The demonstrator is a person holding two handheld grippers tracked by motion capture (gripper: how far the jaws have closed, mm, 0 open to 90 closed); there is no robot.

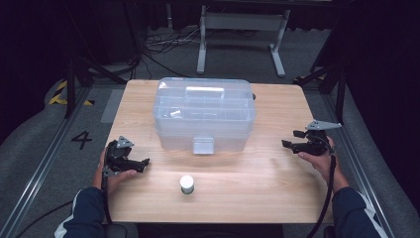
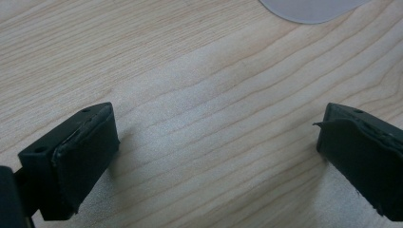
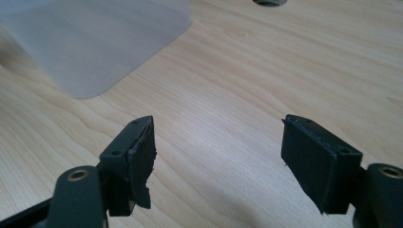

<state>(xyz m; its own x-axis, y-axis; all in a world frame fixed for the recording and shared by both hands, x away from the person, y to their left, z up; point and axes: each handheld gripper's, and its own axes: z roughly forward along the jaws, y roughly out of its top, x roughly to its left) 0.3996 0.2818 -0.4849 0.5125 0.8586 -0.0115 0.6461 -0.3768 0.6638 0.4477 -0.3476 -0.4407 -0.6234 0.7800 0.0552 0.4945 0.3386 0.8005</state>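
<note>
Tabletop [image 1: 247, 198] from the high view: I see the clear storage box [image 1: 204, 115] at the centre back, a small white roll [image 1: 187, 184] near the front edge, my left gripper [image 1: 141, 163] resting left of the roll, my right gripper [image 1: 289, 144] raised at the far right. Left gripper view: jaws wide, bare wood between. Right gripper view: jaws wide and empty, the box's corner [image 3: 95, 42] ahead.
</note>
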